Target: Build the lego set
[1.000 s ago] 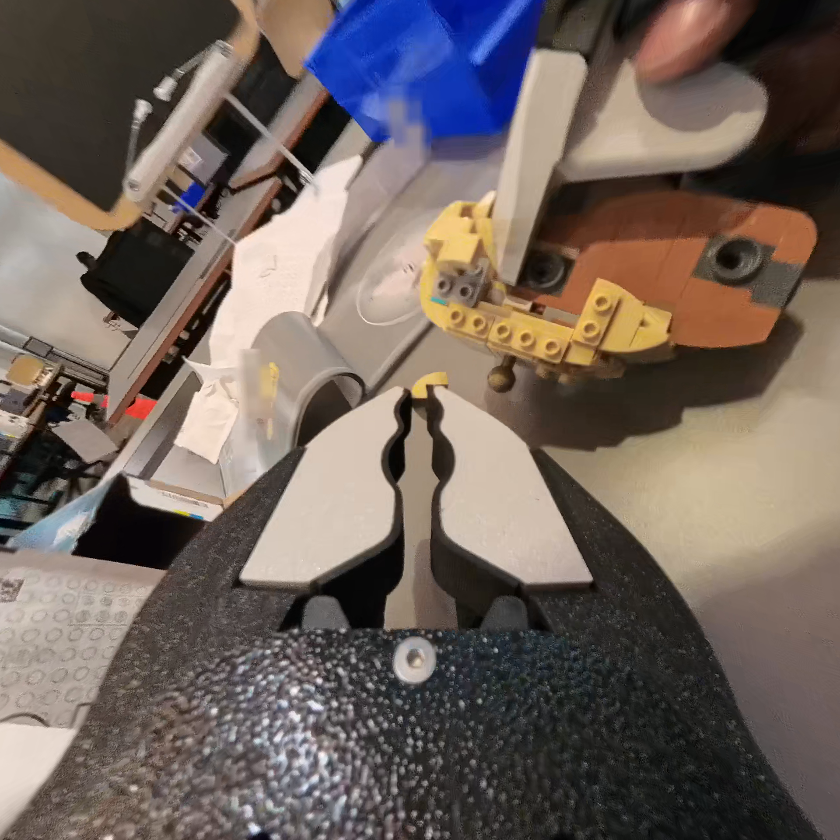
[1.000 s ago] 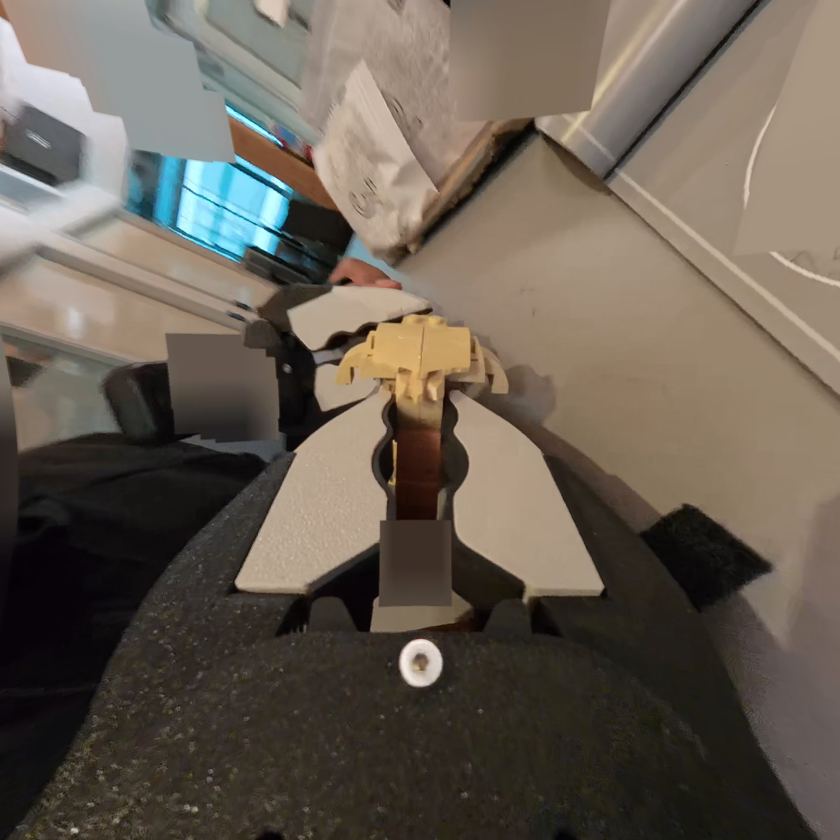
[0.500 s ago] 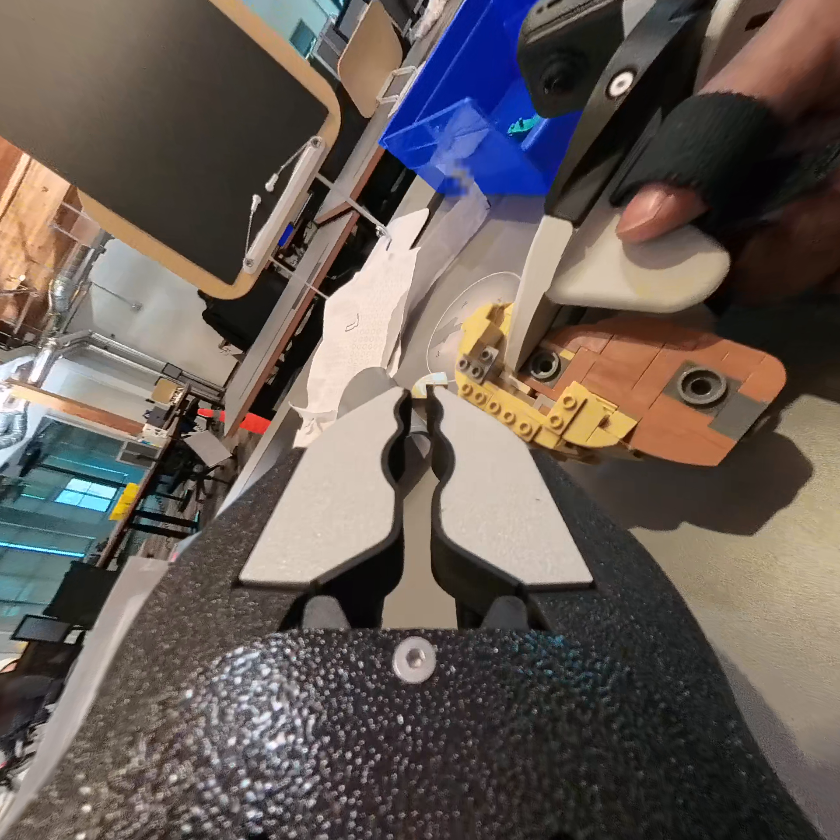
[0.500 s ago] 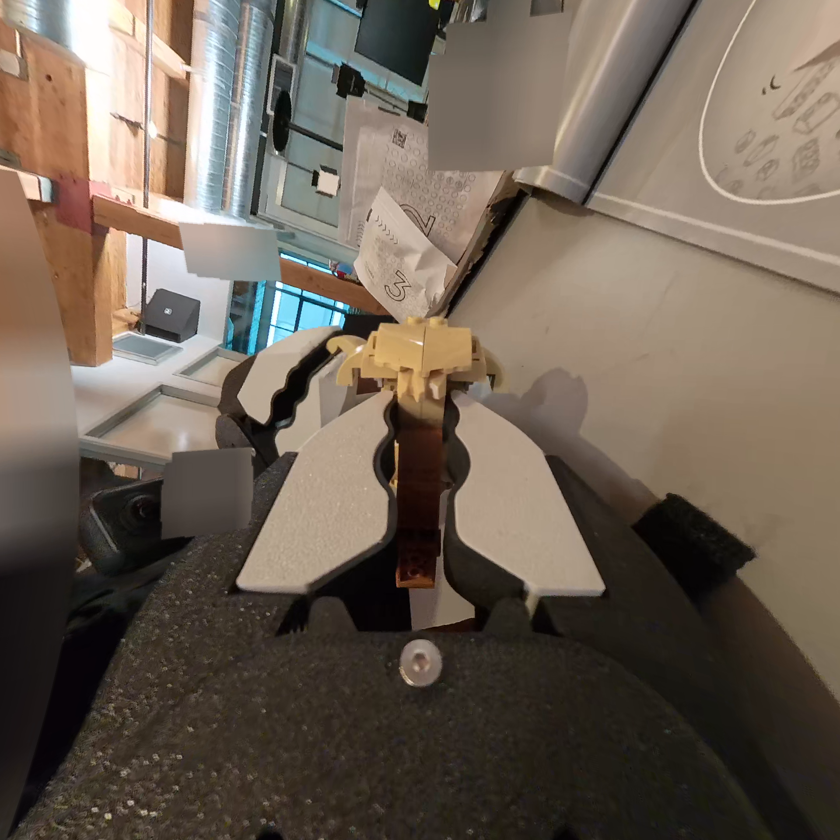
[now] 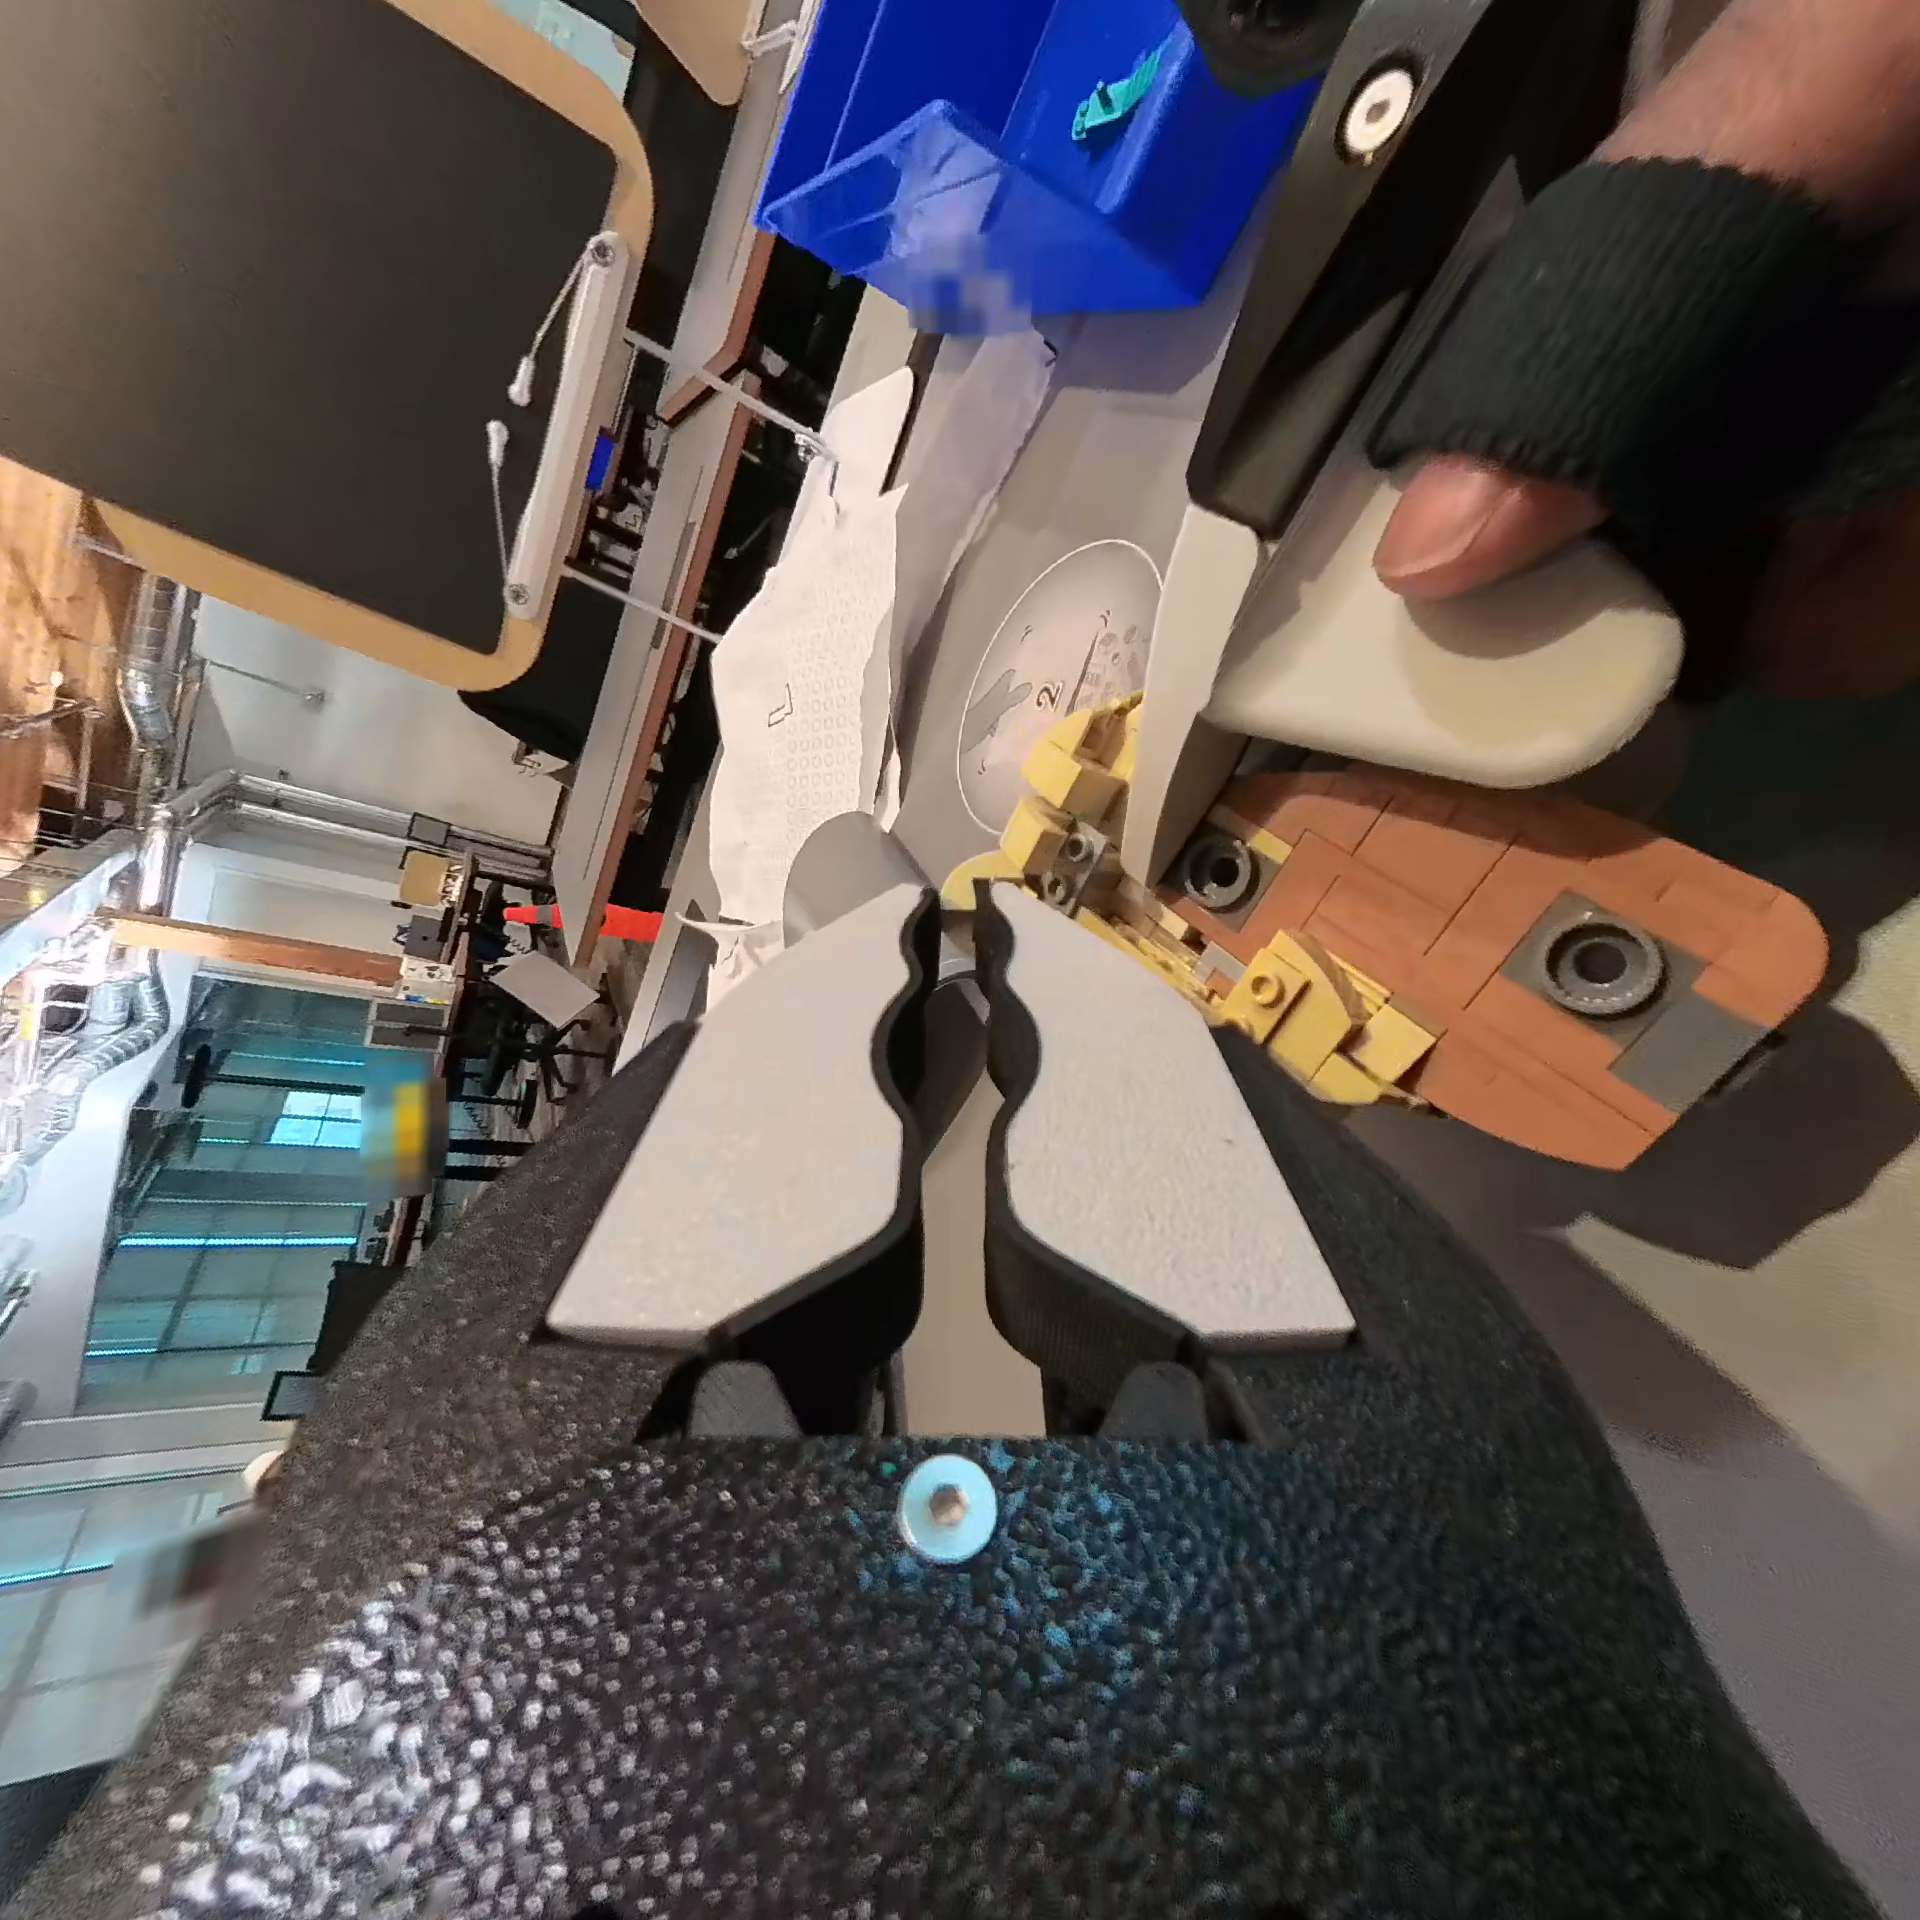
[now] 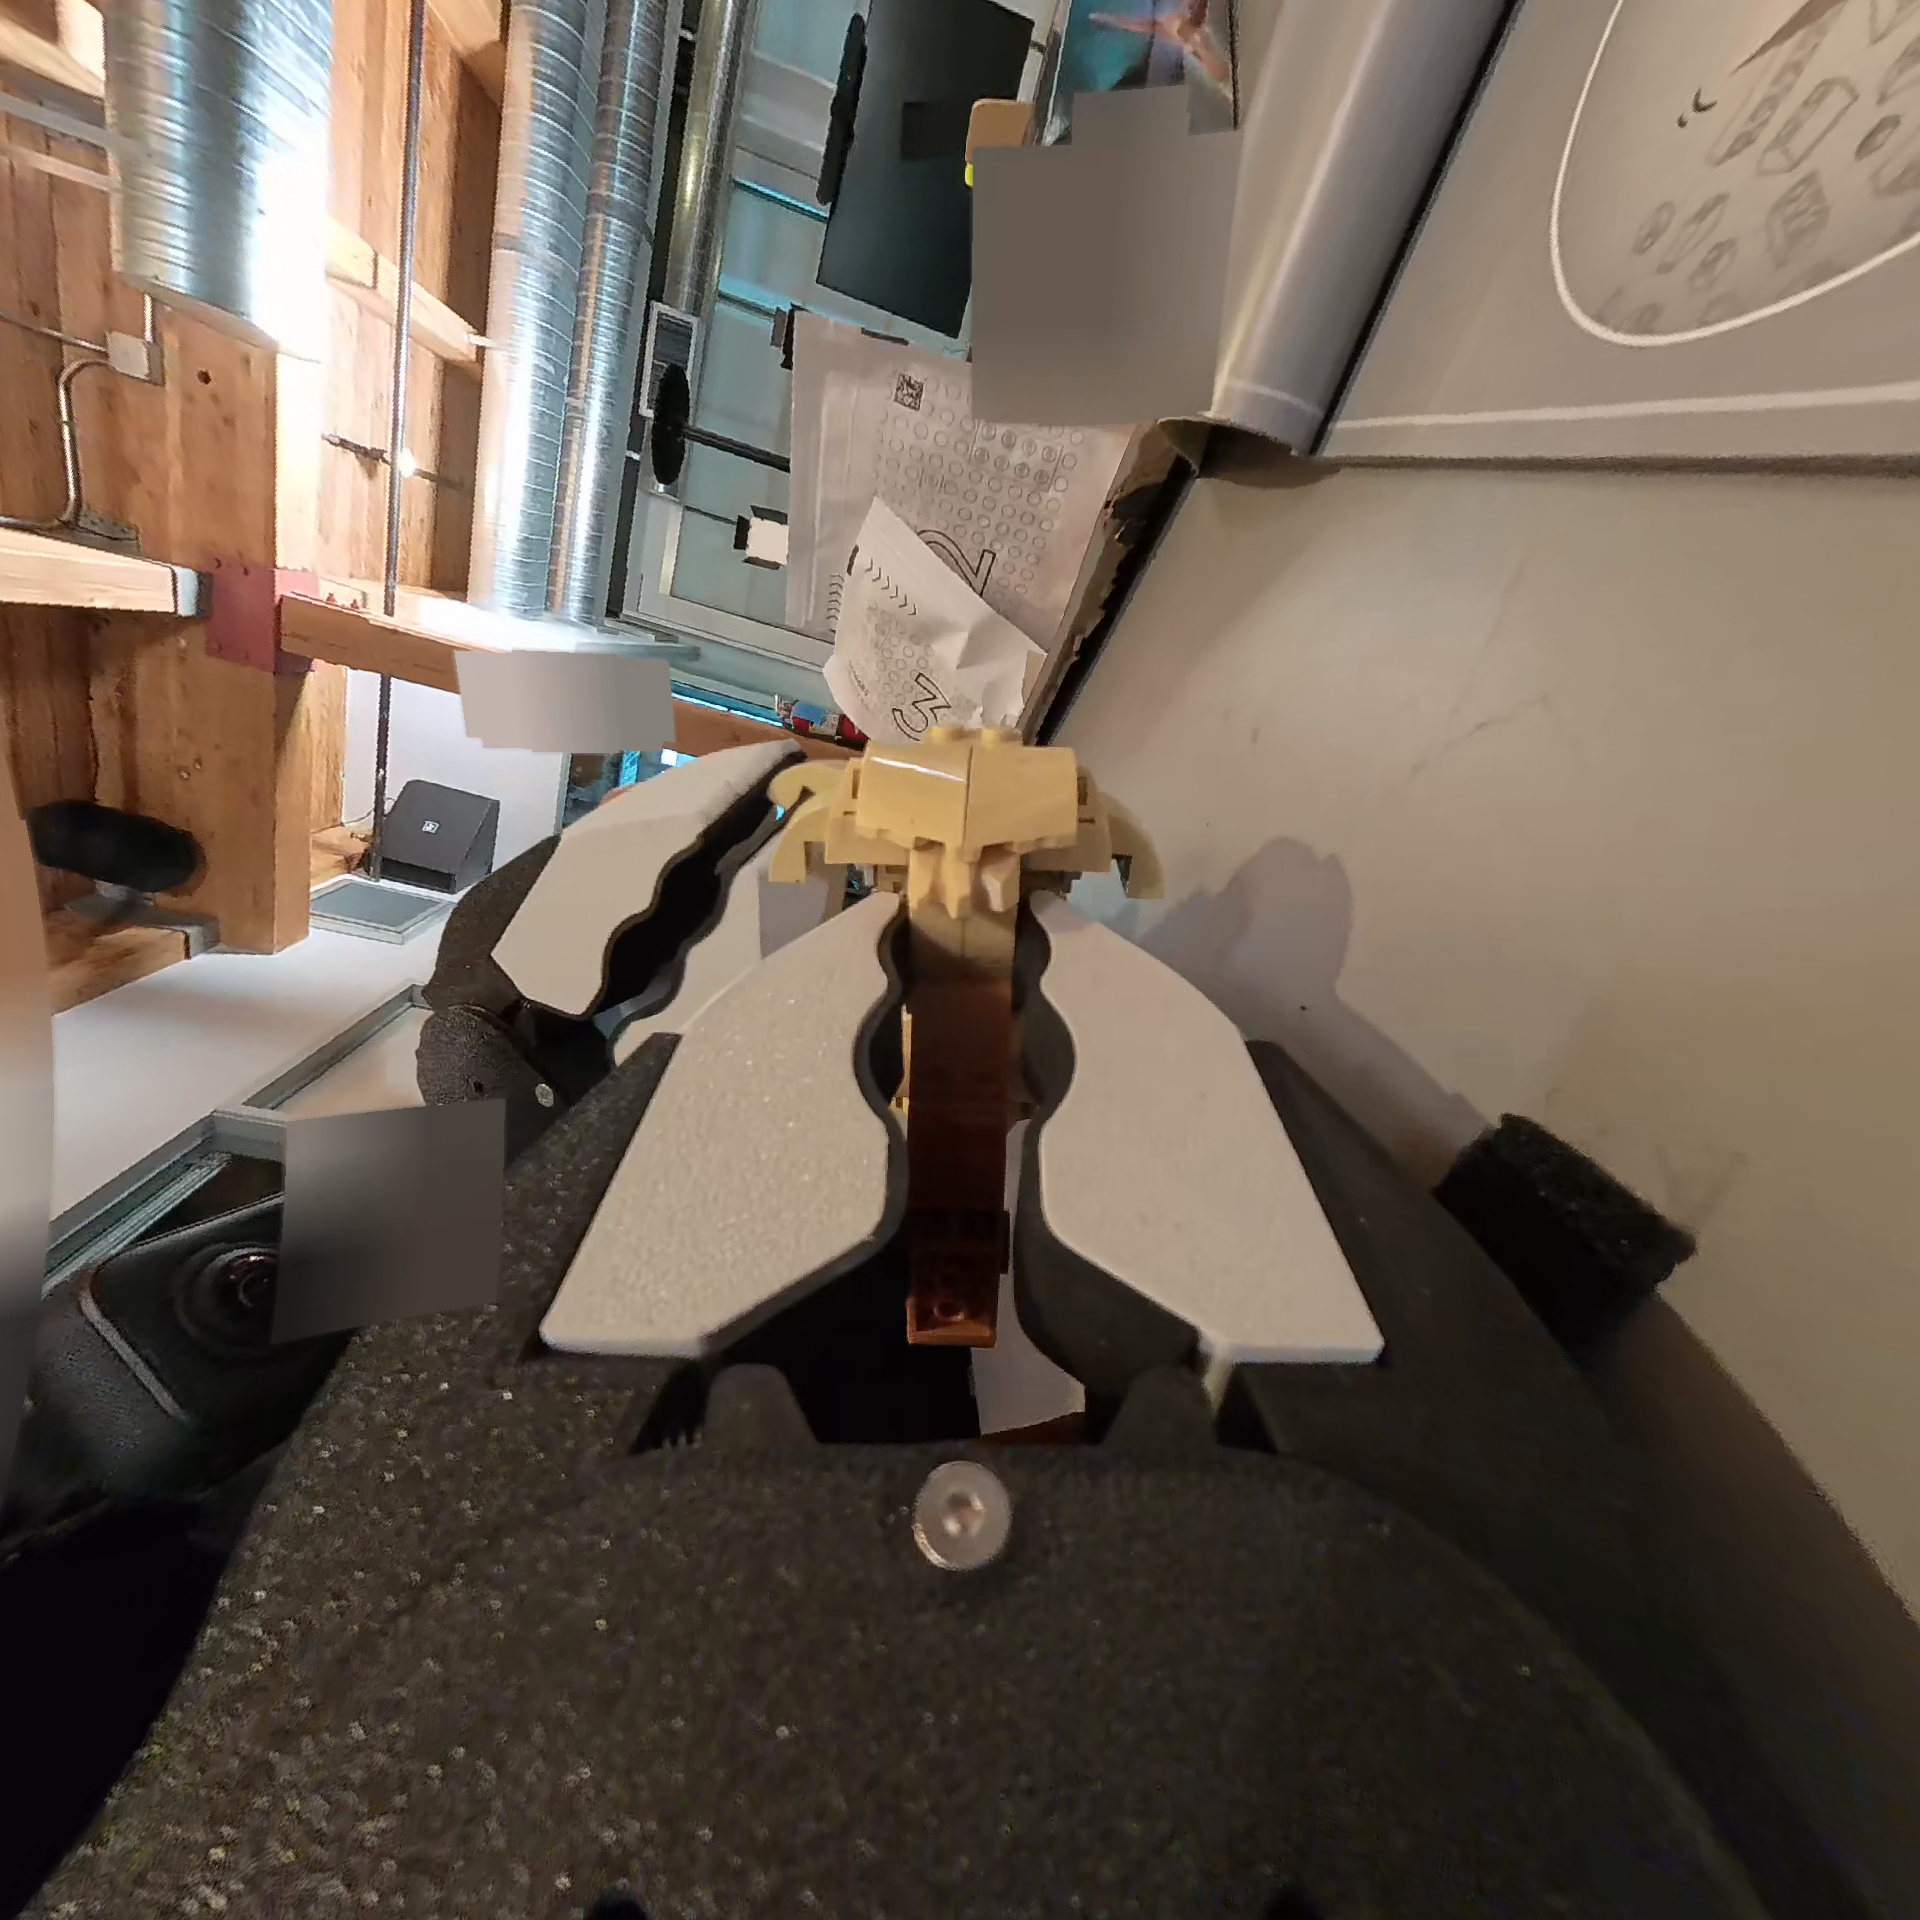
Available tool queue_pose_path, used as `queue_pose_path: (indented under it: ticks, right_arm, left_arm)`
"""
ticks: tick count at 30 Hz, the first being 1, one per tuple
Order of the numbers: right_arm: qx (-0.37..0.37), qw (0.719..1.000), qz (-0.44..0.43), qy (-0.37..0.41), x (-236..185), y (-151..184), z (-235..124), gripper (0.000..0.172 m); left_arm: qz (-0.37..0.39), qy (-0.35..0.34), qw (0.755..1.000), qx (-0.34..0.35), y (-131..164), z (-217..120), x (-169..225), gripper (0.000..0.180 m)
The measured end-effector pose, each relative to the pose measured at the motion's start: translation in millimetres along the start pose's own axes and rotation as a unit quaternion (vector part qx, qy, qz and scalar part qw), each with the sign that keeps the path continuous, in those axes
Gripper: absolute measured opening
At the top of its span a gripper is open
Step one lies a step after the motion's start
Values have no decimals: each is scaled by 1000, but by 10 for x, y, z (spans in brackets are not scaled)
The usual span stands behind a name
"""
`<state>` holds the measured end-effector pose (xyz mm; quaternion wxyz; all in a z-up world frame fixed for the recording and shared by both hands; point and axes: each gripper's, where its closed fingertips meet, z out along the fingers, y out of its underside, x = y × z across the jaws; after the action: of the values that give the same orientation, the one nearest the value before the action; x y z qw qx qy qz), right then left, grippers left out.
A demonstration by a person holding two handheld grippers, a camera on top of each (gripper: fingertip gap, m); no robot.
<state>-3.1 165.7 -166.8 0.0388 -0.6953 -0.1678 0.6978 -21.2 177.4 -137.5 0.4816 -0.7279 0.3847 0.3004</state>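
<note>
Left wrist view: the left gripper [image 5: 961,904] fills the lower half of the frame, its grey jaws drawn narrow around a small tan curved brick piece [image 5: 964,896] pinched at the very tips. Just right of the tips, in the middle right of the frame, sits the brown and tan toy-brick model [image 5: 1455,935], flat-sided with dark grey round sockets. The right gripper [image 5: 1195,769] comes down from the upper right and clamps that model near its tan end; a hand in a black fingerless glove [image 5: 1621,343] presses its grey trigger. Behind, at upper centre, stand a blue plastic bin [image 5: 1039,197] and crumpled white printed paper bags [image 5: 821,665] on the grey worktop [image 5: 1714,1299].

Right wrist view: the right gripper's jaws at frame centre press on both sides of the model's brown edge [image 6: 961,1060], the tan head sticking out beyond the tips. The left gripper is at centre left, its tips touching the tan head's left horn. The worktop fills the right side.
</note>
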Motion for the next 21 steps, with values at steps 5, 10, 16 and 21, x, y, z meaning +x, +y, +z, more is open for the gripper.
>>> queue_pose_path:
  ticks: [5, 10, 16, 21]
  right_arm:
    - [15, 1000, 13, 0, 15, -27, -25, 18]
    - [20, 1000, 14, 1, 21, -40, -36, 18]
    - [24, 1000, 8, 1, 13, -44, -40, 18]
    - [28, 1000, -10, -4, -24, -46, -46, 18]
  left_arm:
    - [20, 5, 1000, 2, -53, 21, 49, 6]
    - [37, 13, 999, 5, -66, 28, 63, 7]
    - [83, 21, 996, 14, -85, 2, 85, 7]
    - [96, 35, 994, 25, -127, -33, 95, 8]
